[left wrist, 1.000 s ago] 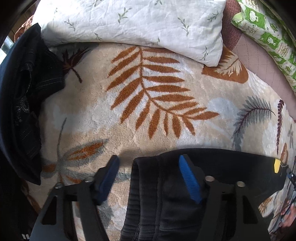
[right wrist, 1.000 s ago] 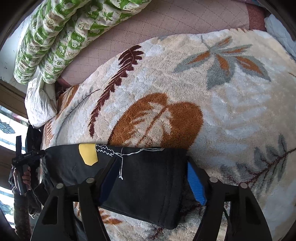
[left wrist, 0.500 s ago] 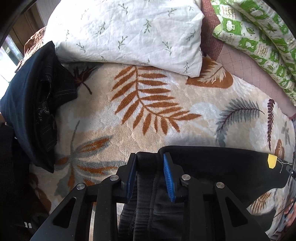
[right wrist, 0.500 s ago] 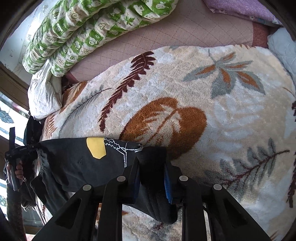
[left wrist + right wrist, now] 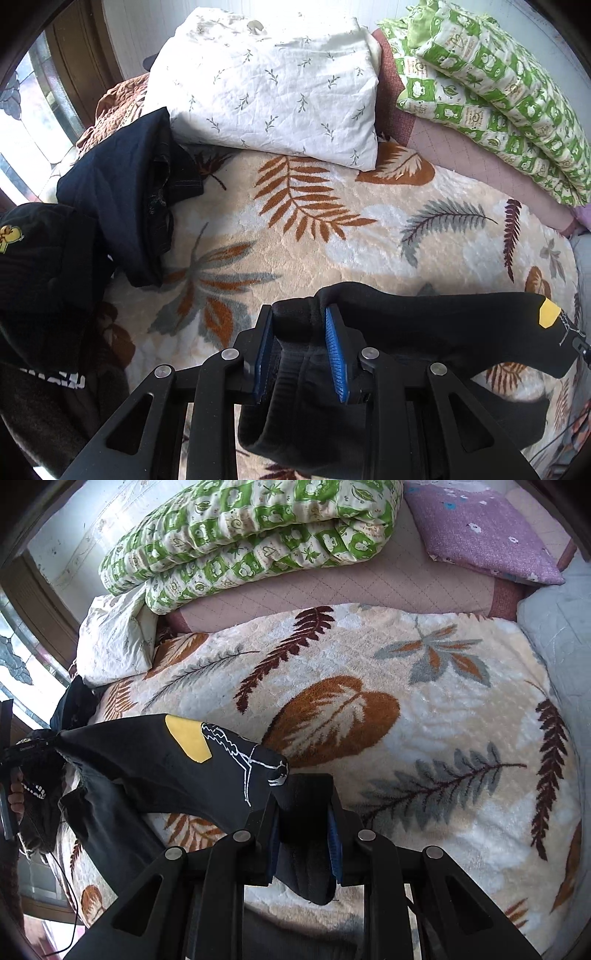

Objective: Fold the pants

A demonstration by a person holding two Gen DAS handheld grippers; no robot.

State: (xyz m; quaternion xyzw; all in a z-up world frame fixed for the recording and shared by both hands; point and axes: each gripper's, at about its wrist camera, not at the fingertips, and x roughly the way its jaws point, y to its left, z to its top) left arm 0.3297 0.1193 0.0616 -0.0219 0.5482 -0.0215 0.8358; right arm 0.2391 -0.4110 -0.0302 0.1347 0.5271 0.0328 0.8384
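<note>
The black pants (image 5: 424,332) hang stretched between my two grippers, lifted above a leaf-patterned blanket (image 5: 332,240). A yellow patch (image 5: 548,316) marks their far end. My left gripper (image 5: 300,345) is shut on one bunched corner of the pants. In the right wrist view the pants (image 5: 166,771) show the yellow patch (image 5: 188,738) and white line art. My right gripper (image 5: 301,838) is shut on the opposite corner, and the cloth sags below both grips.
A white pillow (image 5: 266,85) and a green patterned quilt (image 5: 498,92) lie at the blanket's far side. A pile of dark clothes (image 5: 125,199) lies at the left. A purple cushion (image 5: 480,528) lies at the far right. The blanket (image 5: 424,720) is bare ahead.
Both grippers closed on the pants' corners a second ago and have since lifted them off the blanket, so the cloth now hangs between them.
</note>
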